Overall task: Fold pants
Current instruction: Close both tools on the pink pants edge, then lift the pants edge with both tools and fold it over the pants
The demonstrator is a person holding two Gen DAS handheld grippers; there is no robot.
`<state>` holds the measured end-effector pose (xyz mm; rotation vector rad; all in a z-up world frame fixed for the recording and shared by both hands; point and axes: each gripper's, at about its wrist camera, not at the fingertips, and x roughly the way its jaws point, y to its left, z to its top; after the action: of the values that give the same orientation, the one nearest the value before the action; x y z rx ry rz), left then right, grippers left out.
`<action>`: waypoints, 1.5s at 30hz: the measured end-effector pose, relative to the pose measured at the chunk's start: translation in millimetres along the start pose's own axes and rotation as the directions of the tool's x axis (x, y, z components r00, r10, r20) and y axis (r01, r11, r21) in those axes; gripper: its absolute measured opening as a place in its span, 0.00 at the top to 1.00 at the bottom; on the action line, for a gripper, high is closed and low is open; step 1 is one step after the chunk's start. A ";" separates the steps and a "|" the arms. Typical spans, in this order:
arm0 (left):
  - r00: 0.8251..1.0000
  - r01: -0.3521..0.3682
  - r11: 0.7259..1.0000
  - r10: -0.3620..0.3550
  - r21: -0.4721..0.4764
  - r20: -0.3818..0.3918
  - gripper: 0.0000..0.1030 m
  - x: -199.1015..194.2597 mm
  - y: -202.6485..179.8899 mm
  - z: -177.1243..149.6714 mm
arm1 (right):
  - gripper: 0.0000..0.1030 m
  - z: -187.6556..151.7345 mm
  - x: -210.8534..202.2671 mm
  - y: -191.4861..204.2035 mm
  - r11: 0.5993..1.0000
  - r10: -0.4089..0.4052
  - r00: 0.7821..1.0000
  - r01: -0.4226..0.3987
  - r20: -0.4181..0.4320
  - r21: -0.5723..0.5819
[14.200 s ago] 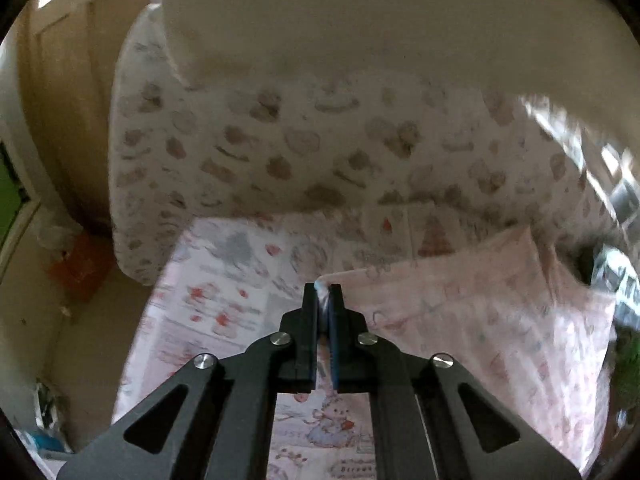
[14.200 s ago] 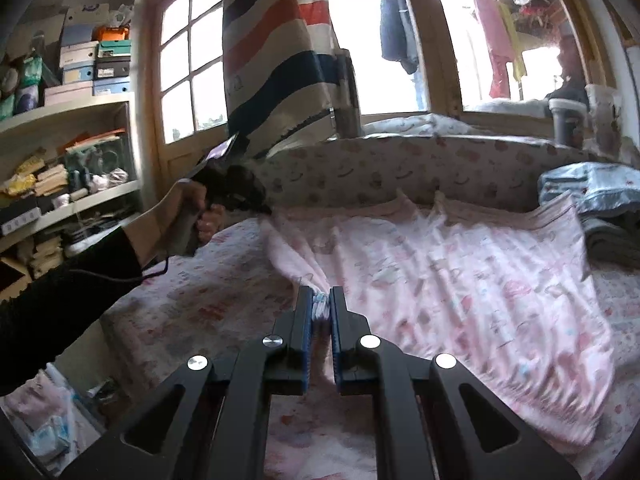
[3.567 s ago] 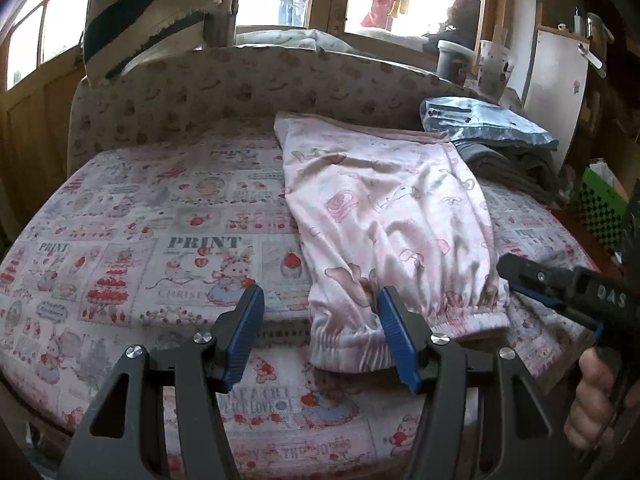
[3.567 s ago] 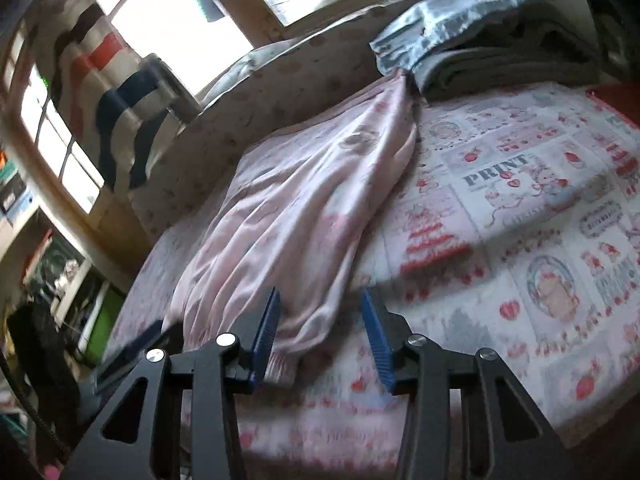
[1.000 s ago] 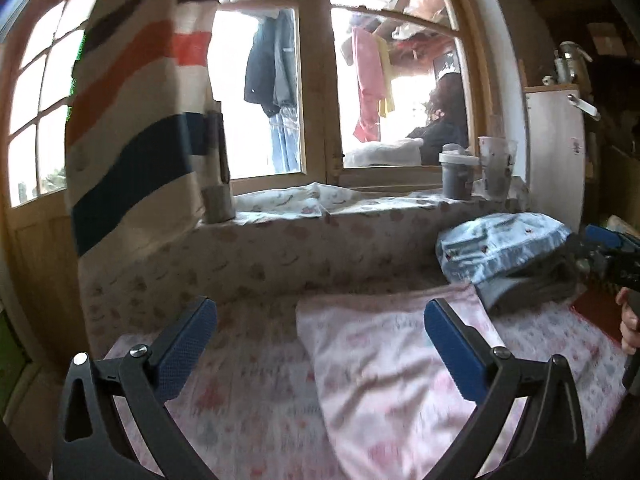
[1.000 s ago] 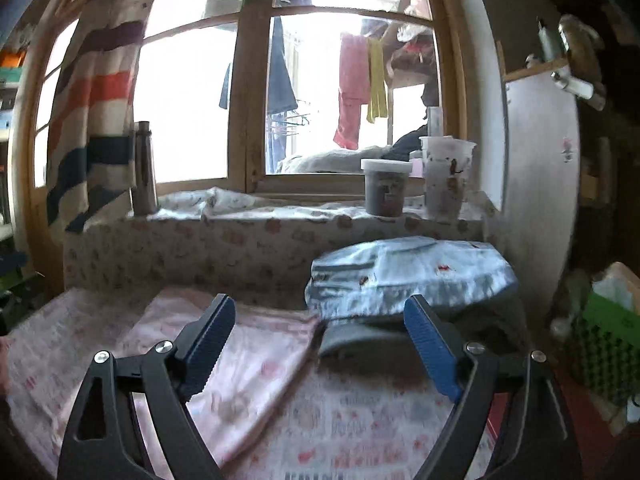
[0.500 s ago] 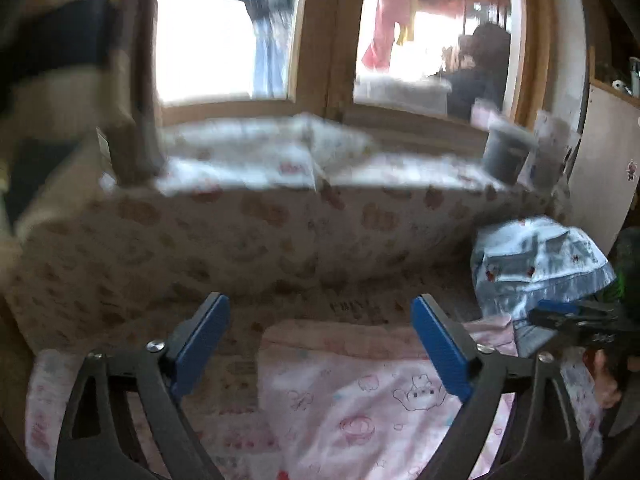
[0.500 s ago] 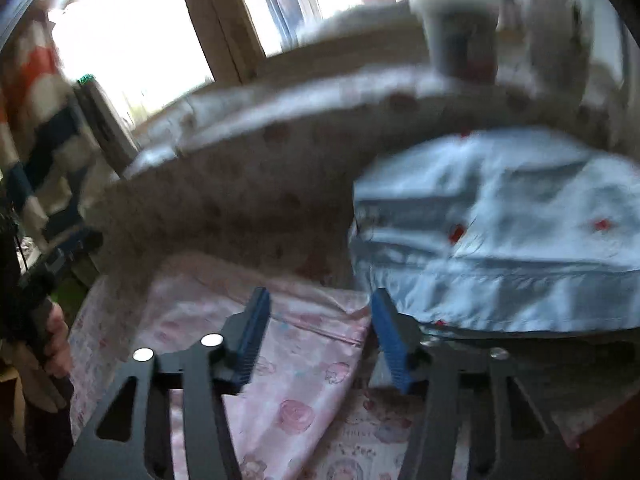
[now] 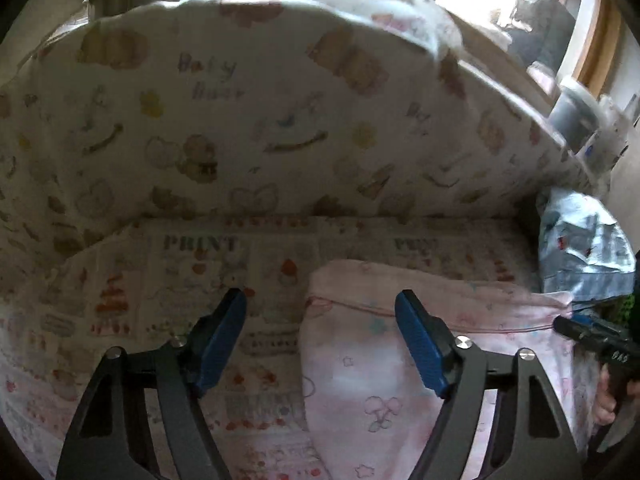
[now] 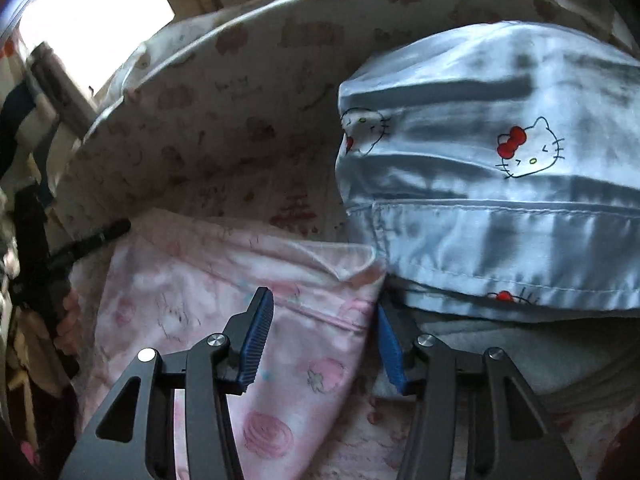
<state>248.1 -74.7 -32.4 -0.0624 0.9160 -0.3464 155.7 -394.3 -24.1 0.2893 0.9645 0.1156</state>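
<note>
The pink printed pants (image 9: 384,376) lie folded lengthwise on the patterned bed sheet, their far end near the padded backrest. My left gripper (image 9: 322,320) is open, its jaws astride the far left corner of the pants. My right gripper (image 10: 324,320) is open over the far right corner of the pants (image 10: 224,312), close to the fabric. The left gripper also shows as a dark tip at the left of the right wrist view (image 10: 100,234). The right gripper shows at the right edge of the left wrist view (image 9: 592,334).
A padded backrest (image 9: 256,112) with a bear print rises just behind the pants. A folded light blue Hello Kitty garment (image 10: 500,184) sits on grey folded clothes (image 10: 520,352), touching the pants' right corner. The printed bed sheet (image 9: 160,300) lies to the left.
Both grippers have dropped lower and moved closer to the far end of the pants. The window is now mostly out of view. Both stay open.
</note>
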 end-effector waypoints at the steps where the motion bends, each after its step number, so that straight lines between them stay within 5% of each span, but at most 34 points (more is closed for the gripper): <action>1: 1.000 -0.015 1.000 0.015 0.022 -0.002 0.35 1.1 -4.2 -0.5 | 0.49 2.0 3.2 0.8 1.000 -0.008 1.000 0.008 0.001 0.006; 5: 1.000 0.022 0.999 -0.022 0.039 -0.016 0.48 7.1 -12.8 -6.1 | 0.49 3.4 13.0 7.6 0.999 -0.038 0.999 0.038 -0.002 -0.015; 12: 0.995 0.102 0.995 -0.102 0.013 -0.002 0.48 14.4 -17.7 -9.1 | 0.51 8.2 22.0 14.5 0.998 -0.054 0.998 0.055 0.014 -0.030; 13: 0.995 0.103 0.995 -0.103 0.006 0.002 0.48 14.2 -17.5 -9.5 | 0.55 8.7 21.9 12.3 0.999 -0.030 0.999 0.030 0.029 -0.023; 16: 0.989 0.148 0.989 -0.149 -0.020 -0.002 0.76 16.7 -10.6 -7.1 | 0.74 9.9 23.1 0.1 1.000 -0.002 0.998 0.003 0.061 -0.007; 23: 0.978 0.210 0.976 -0.210 -0.051 0.014 0.94 12.7 -0.5 -4.5 | 0.94 8.8 14.3 -18.8 0.985 0.152 0.980 -0.160 0.125 0.059; 29: 0.980 0.181 0.981 -0.187 0.072 0.075 0.96 -12.7 -9.8 -2.0 | 0.94 4.3 -13.2 -4.6 0.987 0.159 0.958 -0.154 0.236 -0.041; 33: 0.965 0.225 0.972 -0.232 0.070 0.126 0.96 -47.0 -10.7 -2.9 | 0.94 -6.1 -35.6 12.5 0.985 0.162 0.949 -0.137 0.270 -0.109; 37: 0.966 0.180 0.966 -0.209 0.183 0.151 0.96 -94.0 -15.8 -23.1 | 0.94 -29.7 -77.4 32.9 0.970 0.178 0.927 -0.109 0.330 -0.216; 45: 0.957 0.208 0.961 -0.239 0.185 0.167 0.96 -146.8 -10.0 -81.8 | 0.94 -98.7 -130.7 62.6 0.952 0.228 0.907 -0.131 0.353 -0.278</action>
<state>99.3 -29.6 32.0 -0.0453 0.6908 -0.6169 2.2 -345.1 45.1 0.1604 0.5241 0.3368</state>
